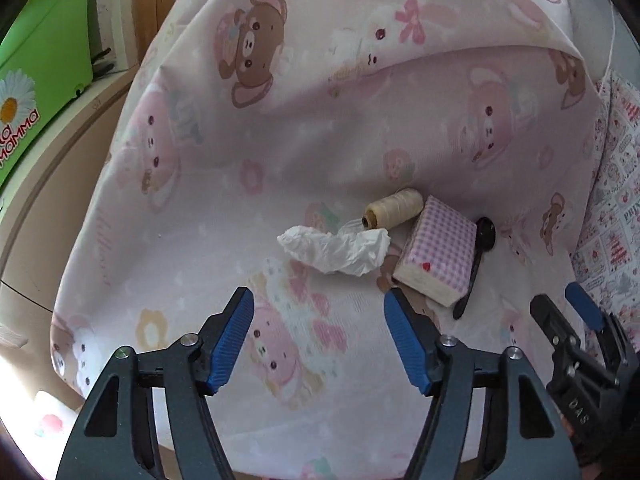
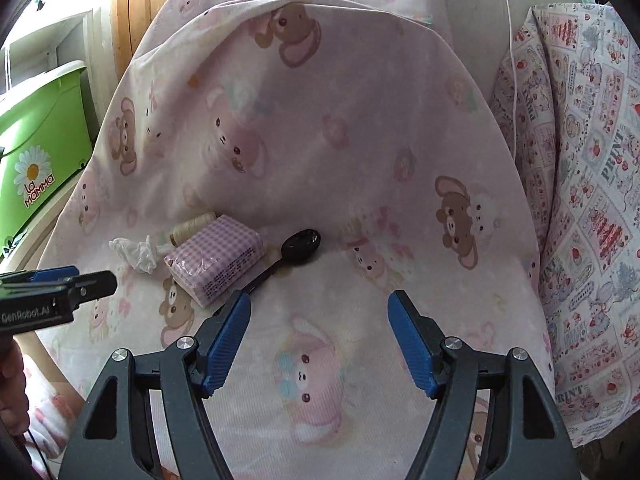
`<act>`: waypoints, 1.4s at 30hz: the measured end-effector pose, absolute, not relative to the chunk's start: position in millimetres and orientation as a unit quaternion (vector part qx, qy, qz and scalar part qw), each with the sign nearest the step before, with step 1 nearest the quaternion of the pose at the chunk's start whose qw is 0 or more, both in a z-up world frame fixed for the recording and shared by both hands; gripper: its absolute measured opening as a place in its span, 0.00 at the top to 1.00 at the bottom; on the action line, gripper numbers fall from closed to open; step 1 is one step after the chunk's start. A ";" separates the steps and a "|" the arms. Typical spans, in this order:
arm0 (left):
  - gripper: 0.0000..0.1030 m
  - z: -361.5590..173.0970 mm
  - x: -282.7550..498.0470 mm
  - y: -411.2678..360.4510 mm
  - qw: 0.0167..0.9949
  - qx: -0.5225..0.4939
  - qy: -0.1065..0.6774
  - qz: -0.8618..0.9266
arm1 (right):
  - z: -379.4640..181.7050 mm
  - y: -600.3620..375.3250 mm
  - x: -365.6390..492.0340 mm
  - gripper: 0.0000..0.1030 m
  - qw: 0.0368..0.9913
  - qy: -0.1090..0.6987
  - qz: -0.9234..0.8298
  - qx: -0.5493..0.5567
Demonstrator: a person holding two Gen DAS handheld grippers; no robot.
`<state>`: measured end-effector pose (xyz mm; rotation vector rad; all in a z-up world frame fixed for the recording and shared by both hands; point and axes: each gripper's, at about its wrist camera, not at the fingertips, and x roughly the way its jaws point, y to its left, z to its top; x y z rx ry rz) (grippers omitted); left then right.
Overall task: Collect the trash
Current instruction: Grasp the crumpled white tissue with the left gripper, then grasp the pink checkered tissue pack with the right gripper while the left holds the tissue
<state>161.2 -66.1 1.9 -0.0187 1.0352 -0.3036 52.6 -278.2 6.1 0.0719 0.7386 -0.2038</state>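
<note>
Both claws hang wide apart and empty, the left claw (image 1: 319,312) just short of a crumpled white tissue (image 1: 334,250), likely lined up to pinch it. Right claw (image 2: 319,316) hovers near a black spoon (image 2: 294,250). Everything lies on a pink bear-print bed sheet (image 1: 280,140); a green bin (image 1: 44,60) sits far left.

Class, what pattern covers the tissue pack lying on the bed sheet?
Pink-and-white gingham on the tissue pack; clearest in the left wrist view.
</note>
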 end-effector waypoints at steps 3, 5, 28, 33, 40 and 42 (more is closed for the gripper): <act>0.51 -2.5 179.6 -68.5 0.847 -0.037 0.511 -0.145 | 4.5 -279.8 53.7 0.29 0.925 0.365 -0.100 0.034; 0.53 -2.3 187.6 -67.1 0.841 -0.063 0.517 -0.148 | 2.4 -282.7 53.8 0.29 0.923 0.369 -0.098 0.040; 0.95 39.5 130.9 -24.9 0.899 0.013 0.423 -0.113 | 5.8 -245.7 50.9 0.17 0.920 0.383 -0.045 0.074; 0.94 37.5 123.9 -9.9 0.904 0.003 0.417 -0.100 | 12.1 -241.9 86.7 0.17 0.896 0.423 -0.052 0.125; 0.94 28.0 115.9 0.0 0.910 0.000 0.405 -0.086 | 2.4 -243.7 141.0 0.17 0.845 0.476 -0.078 0.231; 0.94 29.2 113.5 4.6 0.916 0.002 0.394 -0.076 | -0.6 -237.8 157.9 0.17 0.836 0.495 -0.090 0.218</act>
